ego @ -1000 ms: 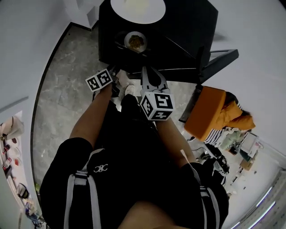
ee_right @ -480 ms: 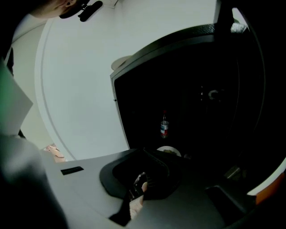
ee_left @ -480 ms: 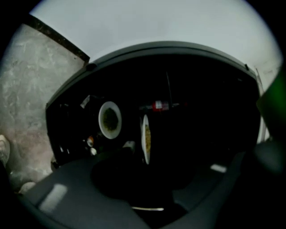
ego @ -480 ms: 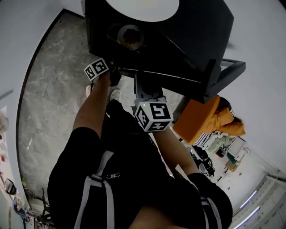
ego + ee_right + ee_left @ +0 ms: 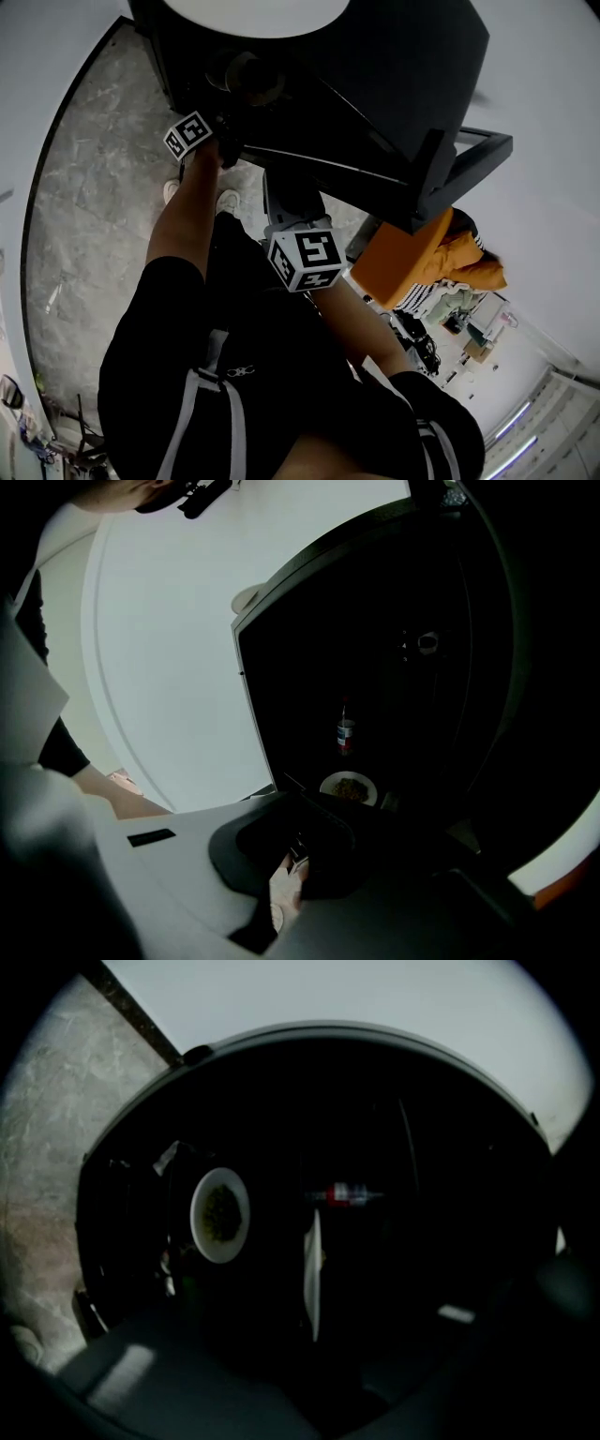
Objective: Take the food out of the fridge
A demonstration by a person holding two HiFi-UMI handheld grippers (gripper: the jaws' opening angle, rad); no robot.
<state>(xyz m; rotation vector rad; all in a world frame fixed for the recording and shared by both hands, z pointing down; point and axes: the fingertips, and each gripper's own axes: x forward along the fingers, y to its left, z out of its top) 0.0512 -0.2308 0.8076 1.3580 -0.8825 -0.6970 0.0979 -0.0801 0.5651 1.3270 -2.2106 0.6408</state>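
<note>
**A:** Where's the food?

**B:** Inside the black fridge (image 5: 412, 56), whose door (image 5: 441, 169) stands open. A white round bowl of dark food (image 5: 220, 1215) sits on a low shelf. A small bottle with a red, white and blue label (image 5: 345, 733) is behind it.

**A:** What's around it or in the way?

**B:** A white plate (image 5: 312, 1274), seen edge-on, is near the bowl. The open door's edge crosses in front of the person's legs. Beyond it an orange heap of cloth (image 5: 412, 262) lies by the grey marbled floor (image 5: 103, 187). A white round disc (image 5: 253, 11) rests on the fridge's top.

**A:** And the tools?

**B:** The left tool (image 5: 225, 145) points into the fridge. Its jaws are apart and have just been closing, with nothing between them. The bowl is ahead of it, untouched. The right tool (image 5: 284, 187) has its jaws pressed together by the door's edge. I cannot tell whether it touches the door.

**A:** Any writing?

**B:** The bottle's label is too small to read. Each tool's cube (image 5: 305, 258) carries black-and-white square markers. The black shorts (image 5: 281, 375) bear a small white emblem, with no letters I can read.
</note>
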